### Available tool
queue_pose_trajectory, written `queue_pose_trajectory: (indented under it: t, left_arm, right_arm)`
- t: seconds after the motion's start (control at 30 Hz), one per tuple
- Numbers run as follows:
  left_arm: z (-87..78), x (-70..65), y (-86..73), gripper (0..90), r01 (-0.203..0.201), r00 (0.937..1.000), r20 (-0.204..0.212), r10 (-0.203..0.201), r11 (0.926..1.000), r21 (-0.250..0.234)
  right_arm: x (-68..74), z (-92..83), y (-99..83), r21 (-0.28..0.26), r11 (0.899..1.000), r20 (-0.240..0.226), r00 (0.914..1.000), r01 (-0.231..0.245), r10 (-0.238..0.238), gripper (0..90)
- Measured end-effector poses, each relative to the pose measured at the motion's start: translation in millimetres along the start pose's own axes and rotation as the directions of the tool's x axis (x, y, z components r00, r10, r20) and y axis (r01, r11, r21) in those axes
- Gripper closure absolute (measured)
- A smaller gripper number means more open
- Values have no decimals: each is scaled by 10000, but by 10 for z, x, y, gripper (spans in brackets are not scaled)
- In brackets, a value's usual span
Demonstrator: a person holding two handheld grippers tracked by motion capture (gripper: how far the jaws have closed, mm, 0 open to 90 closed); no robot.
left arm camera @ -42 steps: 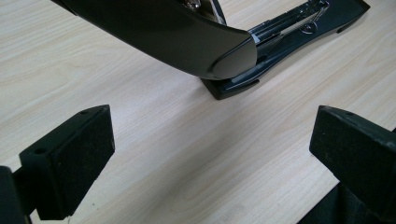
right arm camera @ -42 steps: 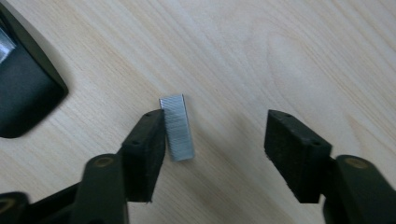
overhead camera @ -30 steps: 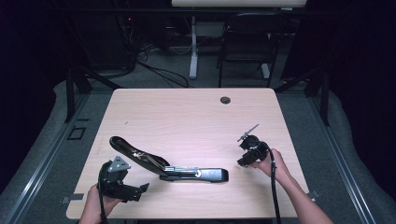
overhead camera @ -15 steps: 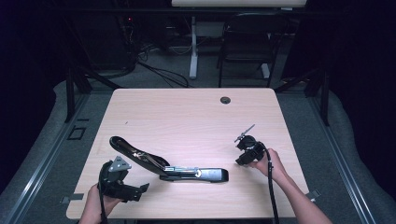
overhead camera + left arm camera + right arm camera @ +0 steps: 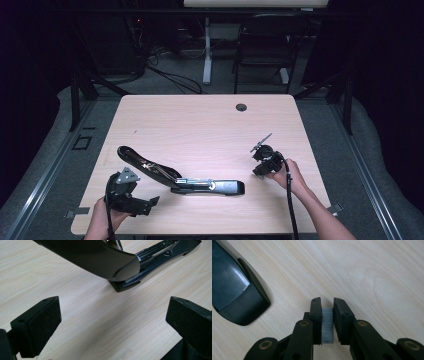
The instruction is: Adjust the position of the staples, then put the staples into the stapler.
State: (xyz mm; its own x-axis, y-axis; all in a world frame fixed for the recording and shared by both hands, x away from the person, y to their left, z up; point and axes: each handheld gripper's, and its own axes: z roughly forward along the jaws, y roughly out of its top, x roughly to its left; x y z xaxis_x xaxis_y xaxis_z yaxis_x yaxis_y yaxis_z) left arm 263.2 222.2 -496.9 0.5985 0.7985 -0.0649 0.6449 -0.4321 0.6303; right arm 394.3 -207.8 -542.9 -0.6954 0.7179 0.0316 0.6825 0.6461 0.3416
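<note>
A: On the table, near its front edge, the long black stapler (image 5: 175,176) is lying swung open, its lid (image 5: 95,258) lifted clear of the base (image 5: 160,255). In the right gripper view the right tongs (image 5: 327,305) are clenching a small grey block, most likely a strip of staples (image 5: 327,326), though the view is too close for me to be sure. Those jaws have just been closing, and the strip is sitting between the pads.

B: And the left tongs (image 5: 110,322)?

A: Released, jaws standing wide with bare table (image 5: 200,125) between them, just short of the stapler's rear end and touching nothing.

B: What are you worrying about?

A: The strip. The pads are pinching it by its flat sides, so a hard squeeze could be snapping it into pieces, and a loose one could be letting it tilt or drop on the way to the open channel. The stapler is also lying free; if the strip is pushed against the rail while nothing is steadying the base, the whole thing may be sliding away.

B: How are the hands sitting?

A: In the high view the right hand (image 5: 287,172) is resting low at the table's right side, its tongs pointing left toward the stapler's front tip, near it but apart. The left hand (image 5: 107,220) is holding its tongs at the near left corner, angled forward.
</note>
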Motion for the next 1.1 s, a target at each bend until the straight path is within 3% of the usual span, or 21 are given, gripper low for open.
queue_pose_trajectory:
  t: [0.1, 0.17, 0.2, 0.4, 0.53, 0.77, 1.0, 1.1]
  left_arm:
    - [-7, 13, -2, 2, 76, 10000, -59, -77, 10000, -43]
    - [-9, 15, -1, 2, 119, 9999, -98, -120, 9999, -90]
    - [-18, 14, 2, 2, 141, 9998, -105, -142, 9998, -117]
    - [-102, 12, 20, 23, 255, 9991, -330, -282, 9966, -788]
    - [-142, 36, 20, 23, 535, 9967, -540, -602, 9915, -1189]
    - [-231, 101, 35, 33, 1188, 9872, -798, -1384, 9699, -2126]
    - [-263, 136, 79, 9, 1419, 9798, -978, -1746, 9507, -2758]
    - [-285, 173, 99, 13, 1566, 9753, -987, -1976, 9338, -3218]
  right_arm:
    - [1, -52, 10, -36, 9999, 5, 9999, 103, -103, 784]
    - [14, -69, 3, -399, 9992, 20, 10000, -17, 17, 784]
    - [8, -85, 8, -278, 9995, 110, 9999, 125, -122, 784]
    - [19, -140, 13, -564, 9983, 130, 9998, 129, -122, 783]
    - [38, -184, 8, -807, 9966, 109, 9998, 161, -152, 784]
    - [69, -207, 16, -872, 9959, 137, 9996, 247, -236, 783]
    - [87, -204, 32, -855, 9957, 137, 9994, 343, -333, 783]
    - [92, -196, 37, -933, 9951, 108, 9994, 322, -314, 783]
